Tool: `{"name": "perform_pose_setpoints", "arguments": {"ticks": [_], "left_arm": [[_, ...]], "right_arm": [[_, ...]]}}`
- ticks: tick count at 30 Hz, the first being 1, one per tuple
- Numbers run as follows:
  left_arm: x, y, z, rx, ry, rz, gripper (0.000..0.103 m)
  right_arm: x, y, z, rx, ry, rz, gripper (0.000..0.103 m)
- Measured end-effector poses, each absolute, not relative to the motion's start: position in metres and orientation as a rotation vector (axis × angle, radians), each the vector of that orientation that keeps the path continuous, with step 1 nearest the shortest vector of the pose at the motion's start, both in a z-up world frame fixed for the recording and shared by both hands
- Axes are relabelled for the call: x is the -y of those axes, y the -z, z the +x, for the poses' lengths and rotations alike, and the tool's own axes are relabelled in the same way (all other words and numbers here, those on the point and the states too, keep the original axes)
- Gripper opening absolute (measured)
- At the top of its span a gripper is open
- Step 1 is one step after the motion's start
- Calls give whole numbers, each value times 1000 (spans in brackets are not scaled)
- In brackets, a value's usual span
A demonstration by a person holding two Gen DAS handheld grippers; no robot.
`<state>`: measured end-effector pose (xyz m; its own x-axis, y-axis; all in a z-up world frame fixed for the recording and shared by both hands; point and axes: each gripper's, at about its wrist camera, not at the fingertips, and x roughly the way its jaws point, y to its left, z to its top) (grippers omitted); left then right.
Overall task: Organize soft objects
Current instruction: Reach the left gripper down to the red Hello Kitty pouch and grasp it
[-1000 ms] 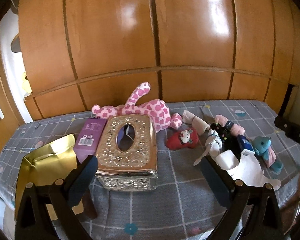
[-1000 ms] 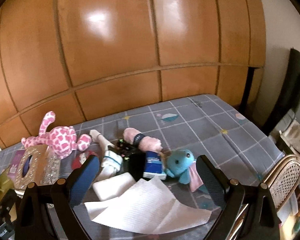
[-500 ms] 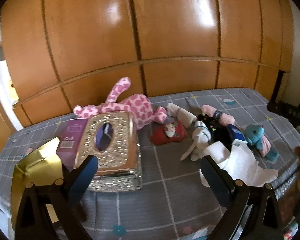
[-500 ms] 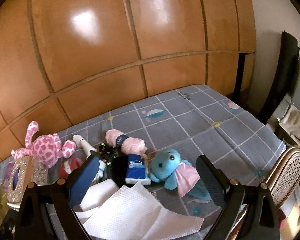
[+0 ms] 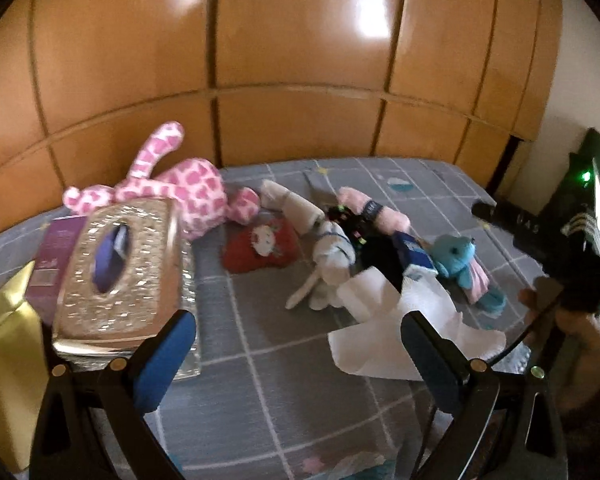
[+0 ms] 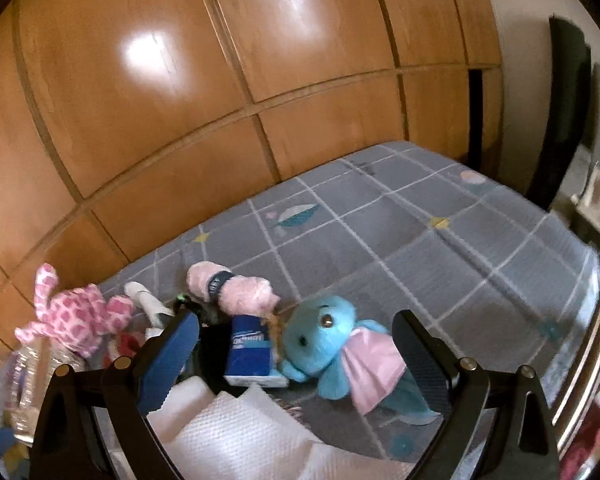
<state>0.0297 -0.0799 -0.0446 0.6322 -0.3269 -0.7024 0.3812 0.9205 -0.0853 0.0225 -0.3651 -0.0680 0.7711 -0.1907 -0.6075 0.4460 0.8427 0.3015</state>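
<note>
Both grippers hang above the near edge of the grey checked bedspread [image 5: 284, 360] with fingers spread wide and nothing between them. Through the left gripper [image 5: 296, 360], the nearest things are a gold bag [image 5: 4, 344] at the near left, an ornate silver tissue box [image 5: 120, 272] just right of it with a purple box [image 5: 54, 248] tucked behind its left side, and a crumpled white paper towel [image 5: 384, 320] to the right. Just beyond the towel lies a white plush [image 5: 332, 264], with a red cat-face cushion [image 5: 262, 244] to its left. Farther back, a pink spotted plush [image 5: 180, 192] lies against the tissue box, one limb raised toward the wooden panel wall [image 5: 300, 60].

Through the right gripper [image 6: 296, 352], the same paper towel [image 6: 240, 436] fills the near left, and a blue plush in a pink cape [image 6: 328, 344] lies between the spread fingers. Touching its left side is a blue-and-white packet [image 6: 248, 352], and just behind that a rolled pink cloth with a dark band [image 6: 228, 288]. The pink spotted plush [image 6: 76, 316] sits at the far left, and open bedspread [image 6: 440, 248] stretches away on the right.
</note>
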Motion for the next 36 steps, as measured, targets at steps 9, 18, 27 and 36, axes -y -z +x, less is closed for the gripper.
{"name": "perform_pose_setpoints", "arguments": {"ticks": [9, 18, 27, 36], "left_arm": [[95, 74, 68, -957, 474, 19, 96], [110, 85, 122, -1036, 430, 6, 79], [129, 115, 194, -1090, 240, 55, 83], [135, 157, 227, -1156, 183, 120, 51]], "right_arm": [[361, 65, 20, -556, 331, 448, 99], [366, 65, 17, -535, 298, 500, 99], [366, 67, 17, -535, 254, 525, 99], [365, 67, 16, -534, 253, 520, 99]]}}
